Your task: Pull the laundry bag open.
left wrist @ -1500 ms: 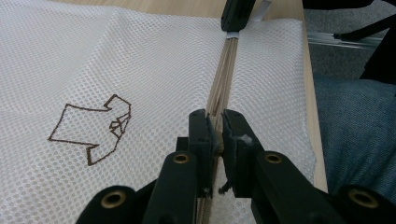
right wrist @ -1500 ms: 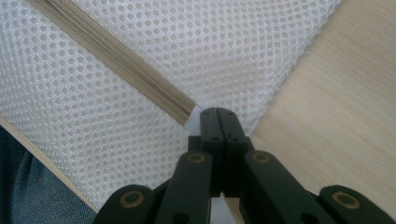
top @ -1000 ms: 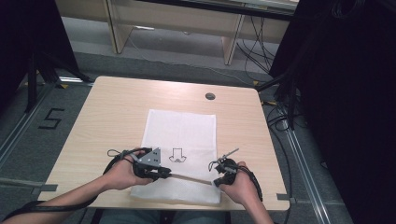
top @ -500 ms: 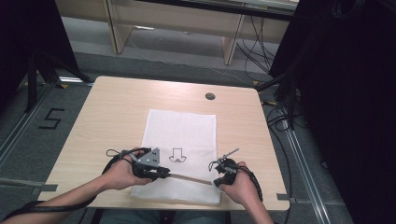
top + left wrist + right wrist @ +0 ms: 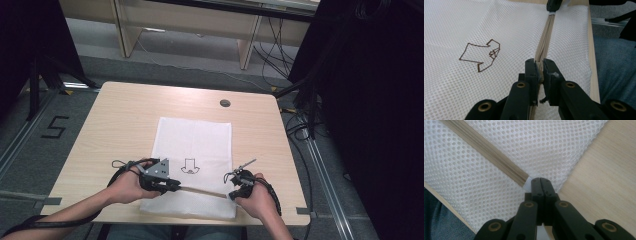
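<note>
A white mesh bag (image 5: 195, 135) lies flat on the table, with a beige zipper (image 5: 202, 191) along its near edge. My left gripper (image 5: 172, 187) lies low at the zipper's left part, and in the left gripper view its jaws (image 5: 539, 65) are shut on the beige zipper (image 5: 546, 32). Whether they pinch the slider or the tape is hidden. My right gripper (image 5: 232, 194) sits at the zipper's right end. In the right gripper view it (image 5: 540, 180) is shut on the small white tab where the zipper (image 5: 486, 157) ends. A brown shirt outline (image 5: 481, 56) is printed on the mesh.
The wooden table (image 5: 120, 125) has a round cable hole (image 5: 225, 103) at the back right. Its near edge runs just below both hands. Dark stands and cables ring the table on the floor, and the person's blue trouser leg (image 5: 616, 67) lies beyond the edge.
</note>
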`<state>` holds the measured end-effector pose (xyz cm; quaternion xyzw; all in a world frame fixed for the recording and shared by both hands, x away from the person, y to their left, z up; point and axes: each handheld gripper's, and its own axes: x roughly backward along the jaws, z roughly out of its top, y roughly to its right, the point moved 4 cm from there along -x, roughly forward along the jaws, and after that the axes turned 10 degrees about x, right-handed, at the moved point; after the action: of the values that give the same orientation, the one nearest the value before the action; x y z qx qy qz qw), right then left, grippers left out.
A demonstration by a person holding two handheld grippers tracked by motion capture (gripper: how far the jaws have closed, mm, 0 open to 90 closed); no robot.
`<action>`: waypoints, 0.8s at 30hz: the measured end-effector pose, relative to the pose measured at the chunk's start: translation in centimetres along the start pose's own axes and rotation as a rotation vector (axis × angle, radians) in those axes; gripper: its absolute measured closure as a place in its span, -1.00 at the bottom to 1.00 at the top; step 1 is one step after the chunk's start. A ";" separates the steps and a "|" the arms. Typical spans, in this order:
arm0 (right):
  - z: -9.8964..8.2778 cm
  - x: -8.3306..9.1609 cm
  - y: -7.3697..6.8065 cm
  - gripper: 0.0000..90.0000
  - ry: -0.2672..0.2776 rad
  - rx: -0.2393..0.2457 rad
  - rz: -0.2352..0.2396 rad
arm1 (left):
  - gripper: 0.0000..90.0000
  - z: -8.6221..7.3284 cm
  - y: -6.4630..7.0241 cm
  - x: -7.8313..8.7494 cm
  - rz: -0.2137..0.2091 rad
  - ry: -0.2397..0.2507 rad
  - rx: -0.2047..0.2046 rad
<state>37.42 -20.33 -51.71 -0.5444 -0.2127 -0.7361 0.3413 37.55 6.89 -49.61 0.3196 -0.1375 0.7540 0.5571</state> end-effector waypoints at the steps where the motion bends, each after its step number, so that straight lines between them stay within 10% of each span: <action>1: 0.0 0.0 0.0 1.00 0.000 0.000 0.000 | 0.83 0.0 0.0 0.1 -0.002 0.002 0.011; 24: 0.0 0.0 0.0 1.00 0.005 -0.003 0.001 | 0.83 -0.9 -0.5 0.5 0.013 0.002 0.029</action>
<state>37.42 -20.30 -51.69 -0.5432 -0.2104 -0.7376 0.3414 37.63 7.94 -50.08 0.3262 -0.1282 0.7599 0.5474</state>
